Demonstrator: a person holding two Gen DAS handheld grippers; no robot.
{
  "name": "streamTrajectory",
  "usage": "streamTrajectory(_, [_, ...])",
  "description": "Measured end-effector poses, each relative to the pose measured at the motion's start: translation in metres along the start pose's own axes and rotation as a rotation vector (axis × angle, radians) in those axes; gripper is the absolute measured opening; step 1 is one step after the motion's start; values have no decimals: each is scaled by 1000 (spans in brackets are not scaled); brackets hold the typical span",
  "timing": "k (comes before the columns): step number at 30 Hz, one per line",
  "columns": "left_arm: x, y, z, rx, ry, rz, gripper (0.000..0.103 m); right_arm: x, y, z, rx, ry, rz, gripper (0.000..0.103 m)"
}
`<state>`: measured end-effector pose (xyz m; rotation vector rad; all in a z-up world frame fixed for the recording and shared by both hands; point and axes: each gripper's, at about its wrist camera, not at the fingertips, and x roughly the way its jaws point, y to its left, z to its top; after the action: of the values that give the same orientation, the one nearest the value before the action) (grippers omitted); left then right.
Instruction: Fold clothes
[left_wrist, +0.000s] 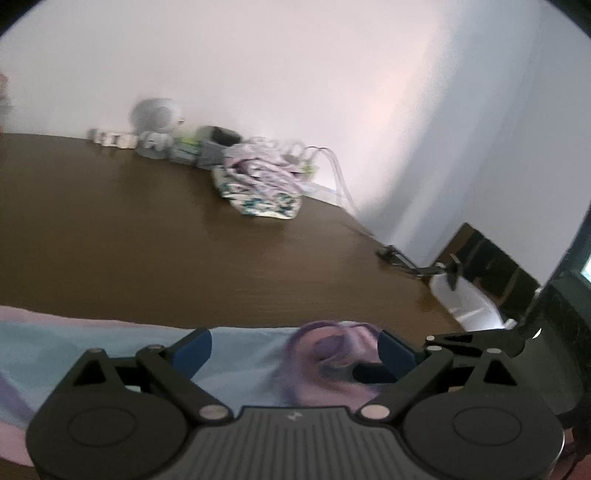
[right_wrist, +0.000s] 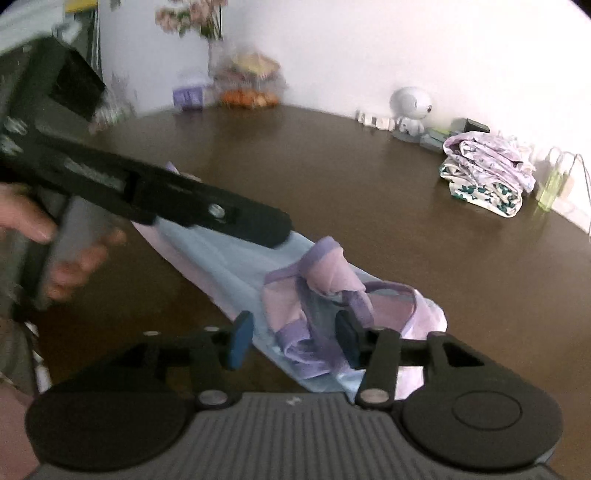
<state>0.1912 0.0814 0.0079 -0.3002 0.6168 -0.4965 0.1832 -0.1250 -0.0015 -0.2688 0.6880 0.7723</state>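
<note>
- Right wrist view: one dark wood counter carries everything, its far edge against the wall.
- One pale blue and lilac garment lies flat near the front edge as a long strip, its long axis running from the left tongs to the right tongs.
- One stack of patterned clothes sits near the far right corner, well apart and already folded.
- Both tongs stand apart, clamped on nothing; the right ones straddle the bunched purple-trimmed end, so that hand is nearer it.
- Left wrist view: the left tongs hover over the same cloth.
- Whether another fold is due, I cannot tell.
</note>
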Motion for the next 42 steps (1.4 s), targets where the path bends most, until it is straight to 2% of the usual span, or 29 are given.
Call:
streamTrajectory(4, [17, -10, 4, 7, 30, -18, 97, -34, -16, -9, 127, -71, 58, 52])
streamTrajectory(7, [35, -20, 7, 16, 62, -22, 90, -47, -40, -15, 196, -110, -15, 52])
streamTrajectory(8, [42, -24, 8, 24, 75, -4, 81, -46, -50, -17, 225, -113, -50, 52])
streamTrajectory(9, [48, -27, 8, 29, 85, 16, 66, -44, -57, -17, 252, -116, -72, 51])
streamTrajectory(10, [53, -27, 8, 28, 93, 32, 58, -43, -65, -17, 280, -119, -93, 49])
streamTrajectory(11, [57, -27, 7, 24, 99, 47, 44, -38, -69, -16, 292, -122, -104, 47])
streamTrajectory(12, [60, -26, 6, 17, 103, 58, 41, -33, -73, -15, 304, -126, -115, 42])
streamTrajectory(15, [60, -18, 2, -11, 102, 81, 41, -14, -74, -11, 304, -109, -121, 22])
streamTrajectory(19, [58, -6, -2, -21, 99, 132, 43, 9, -59, -10, 244, -77, -92, 21])
streamTrajectory(20, [58, -4, -2, -24, 101, 139, 51, 14, -54, -11, 227, -73, -86, 21])
streamTrajectory(21, [59, -2, -2, -27, 104, 147, 66, 19, -50, -11, 211, -68, -80, 21])
streamTrajectory(23, [54, 0, -3, -33, 93, 137, 81, 17, -47, -12, 213, -77, -82, 23])
streamTrajectory(27, [37, 5, -2, -66, 45, 119, 90, -6, -64, -16, 307, -166, -78, 25])
streamTrajectory(31, [21, 10, -1, -98, 2, 146, 90, 6, -68, -12, 314, -149, -79, 26])
streamTrajectory(34, [21, 10, -2, -92, 2, 193, 87, 16, -70, -9, 318, -134, -80, 25])
streamTrajectory(35, [25, 9, -2, -80, 12, 200, 84, 21, -68, -10, 307, -115, -89, 25])
streamTrajectory(36, [29, 8, -2, -64, 24, 206, 76, 27, -65, -10, 294, -94, -98, 25])
streamTrajectory(38, [40, 3, -3, -2, 68, 258, 66, 25, -62, -11, 293, -103, -102, 25])
streamTrajectory(40, [44, -2, -4, 33, 79, 295, 66, 17, -61, -13, 301, -127, -100, 26])
streamTrajectory(42, [39, 0, -2, -2, 63, 272, 76, 3, -64, -15, 318, -168, -93, 26])
